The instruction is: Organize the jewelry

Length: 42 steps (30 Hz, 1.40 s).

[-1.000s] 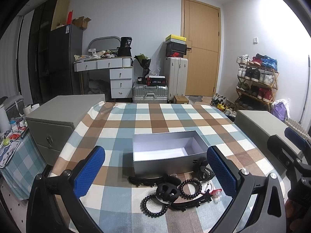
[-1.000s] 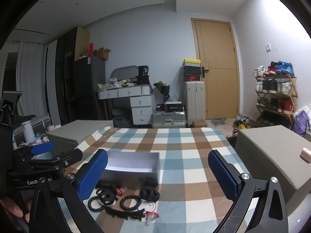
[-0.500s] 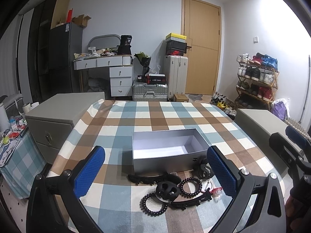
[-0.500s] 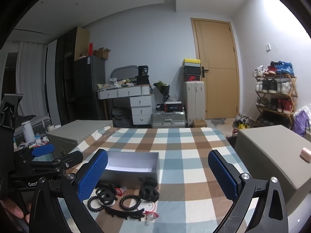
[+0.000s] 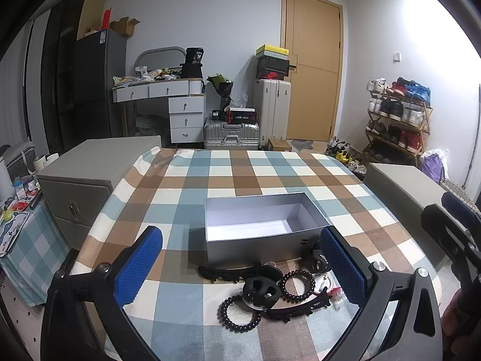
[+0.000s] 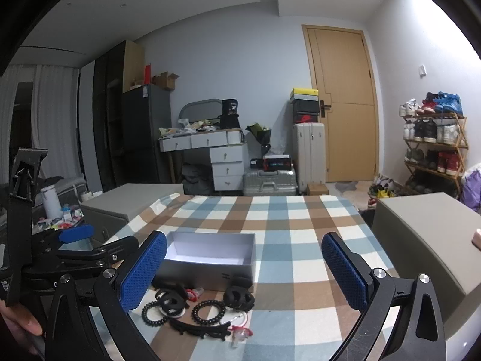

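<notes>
An open grey box [image 5: 261,225] [image 6: 210,255] with a white inside sits on the checked tablecloth [image 5: 228,180]. In front of it lies a heap of black hair pieces: a claw clip [image 5: 261,289], a coiled tie [image 5: 240,316], a beaded ring [image 5: 297,284] [image 6: 208,310], long barrettes [image 5: 228,270] and a red-and-clear small piece [image 6: 240,332]. My left gripper [image 5: 240,270] hovers open just short of the heap, nothing between its blue pads. My right gripper [image 6: 243,270] is open too, off to the heap's right and empty.
Grey cabinets [image 5: 90,174] [image 6: 427,240] flank the table on both sides. The left gripper's body [image 6: 60,258] shows at the left of the right wrist view, held by a hand [image 6: 18,325]. Behind stand a desk [image 5: 162,102], suitcases [image 5: 272,108], a shoe rack [image 5: 396,120].
Both views are nearly unchanged; the left gripper has shifted slightly, the box and heap sitting a touch lower in its view. Nothing was picked up.
</notes>
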{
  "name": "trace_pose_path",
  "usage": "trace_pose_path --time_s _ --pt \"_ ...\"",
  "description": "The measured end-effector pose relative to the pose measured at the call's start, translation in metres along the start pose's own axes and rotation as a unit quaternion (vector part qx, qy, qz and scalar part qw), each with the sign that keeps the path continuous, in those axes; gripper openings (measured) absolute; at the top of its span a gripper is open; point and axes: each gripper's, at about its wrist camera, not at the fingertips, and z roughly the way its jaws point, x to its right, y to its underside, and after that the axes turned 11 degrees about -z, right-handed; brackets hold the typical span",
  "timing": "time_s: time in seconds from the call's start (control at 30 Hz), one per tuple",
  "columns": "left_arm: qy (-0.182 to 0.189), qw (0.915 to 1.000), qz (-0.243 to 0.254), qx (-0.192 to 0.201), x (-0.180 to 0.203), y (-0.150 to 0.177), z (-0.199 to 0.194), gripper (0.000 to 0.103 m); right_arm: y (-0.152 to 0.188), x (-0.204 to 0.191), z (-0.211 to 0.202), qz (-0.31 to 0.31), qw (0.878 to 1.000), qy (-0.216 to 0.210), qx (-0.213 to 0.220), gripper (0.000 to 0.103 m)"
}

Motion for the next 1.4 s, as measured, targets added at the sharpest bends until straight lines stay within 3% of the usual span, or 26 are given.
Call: trace_pose_path --time_s 0.27,0.67,0.97,1.1,1.13,1.2,1.4 --pt "0.008 0.9996 -0.005 -0.026 -0.008 0.007 0.016 0.102 0.008 0.003 0.006 0.005 1.000 -0.007 -0.006 0.103" --pt "0.071 0.9916 -0.008 -0.107 -0.014 0.031 0.049 0.101 0.038 0.019 0.034 0.030 0.998 -0.022 -0.049 0.103" --pt "0.084 0.9825 -0.010 -0.166 -0.021 0.043 0.067 0.083 0.053 0.024 0.052 0.044 0.995 -0.036 -0.079 0.103" --pt "0.091 0.9800 0.005 -0.177 -0.018 0.047 0.071 0.065 0.056 0.022 0.056 0.045 0.994 -0.044 -0.087 0.103" --pt "0.091 0.9795 0.008 -0.179 -0.019 0.048 0.073 0.050 0.056 0.022 0.057 0.045 0.994 -0.045 -0.089 0.103" --pt "0.112 0.9749 0.000 -0.192 -0.021 0.048 0.075 0.036 0.057 0.022 0.059 0.047 0.993 -0.049 -0.092 0.103" --pt "0.128 0.9732 0.016 -0.190 -0.022 0.044 0.069 0.028 0.057 0.022 0.064 0.052 0.992 -0.060 -0.103 0.103"
